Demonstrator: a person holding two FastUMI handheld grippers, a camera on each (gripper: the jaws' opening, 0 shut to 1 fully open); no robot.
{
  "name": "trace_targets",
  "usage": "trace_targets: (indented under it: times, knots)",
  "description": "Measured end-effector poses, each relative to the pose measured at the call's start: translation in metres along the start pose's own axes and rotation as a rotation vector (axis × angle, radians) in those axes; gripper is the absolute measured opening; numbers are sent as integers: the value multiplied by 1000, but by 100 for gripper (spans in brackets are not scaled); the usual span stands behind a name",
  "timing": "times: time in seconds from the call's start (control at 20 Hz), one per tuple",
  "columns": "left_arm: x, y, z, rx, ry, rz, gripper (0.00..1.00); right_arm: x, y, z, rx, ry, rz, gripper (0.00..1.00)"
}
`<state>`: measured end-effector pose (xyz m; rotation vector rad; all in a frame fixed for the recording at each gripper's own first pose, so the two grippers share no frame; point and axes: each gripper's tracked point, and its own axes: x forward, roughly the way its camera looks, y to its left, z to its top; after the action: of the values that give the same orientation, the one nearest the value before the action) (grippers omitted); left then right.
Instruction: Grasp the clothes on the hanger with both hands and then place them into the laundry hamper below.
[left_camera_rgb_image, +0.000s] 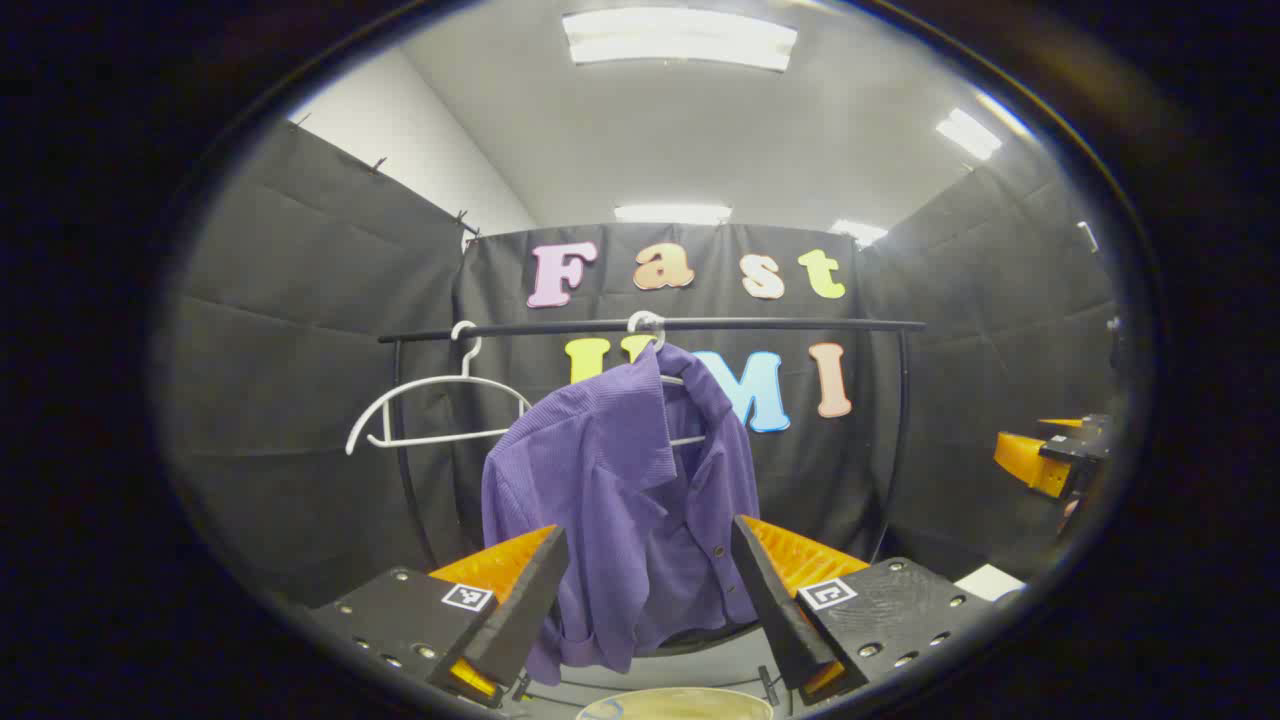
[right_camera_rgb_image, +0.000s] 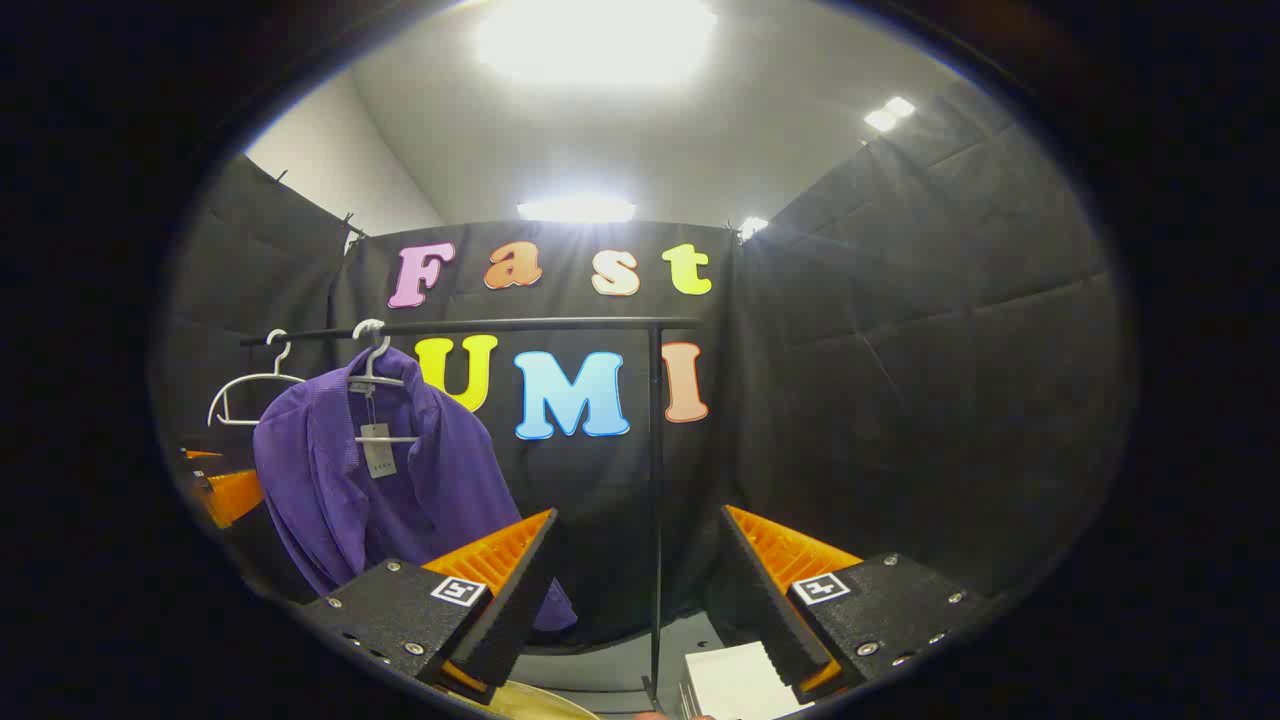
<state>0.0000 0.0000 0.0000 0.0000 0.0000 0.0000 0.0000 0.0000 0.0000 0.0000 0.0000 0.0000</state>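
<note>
Hanging from its hanger (left_camera_rgb_image: 650, 335) on the rail (left_camera_rgb_image: 780, 324), the purple shirt (left_camera_rgb_image: 625, 500) sits ahead of my left gripper (left_camera_rgb_image: 650, 590), fingers apart. My right gripper (right_camera_rgb_image: 640, 585), also spread and empty, sees it off to the left.

Cloth-walled recording booth (left_camera_rgb_image: 300, 300); clothes rail (left_camera_rgb_image: 650, 325)

We see the shirt (left_camera_rgb_image: 620, 500) at 6 o'clock as soft, matt, finely ribbed purple cloth, with a paper tag (right_camera_rgb_image: 378, 449). Its hanger (left_camera_rgb_image: 655, 335) and the spare hanger (left_camera_rgb_image: 430, 405) at 9 o'clock look like smooth white plastic. The rail (left_camera_rgb_image: 650, 325) above looks like thin dark metal with a slight sheen. The wall (left_camera_rgb_image: 300, 330) is matt black cloth, creased.
</note>
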Motion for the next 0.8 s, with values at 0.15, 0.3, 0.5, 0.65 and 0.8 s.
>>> trace_targets:
  times: [0.15,0.3,0.5,0.65,0.8]
  knots:
    - [1,-1,-6,4,11,-9,99,-3,9,-3,10,16,12,95]
    - [0,2,-14,-2,22,-17,94,-5,12,-4,7,16,13,95]
    - [3,4,-13,-16,23,-27,89,-4,20,-8,7,25,19,95]
    - [8,10,-13,-22,25,-25,94,-1,29,-11,6,33,28,95]
    - [14,18,-16,-31,26,-20,94,0,35,-10,-3,33,36,95]
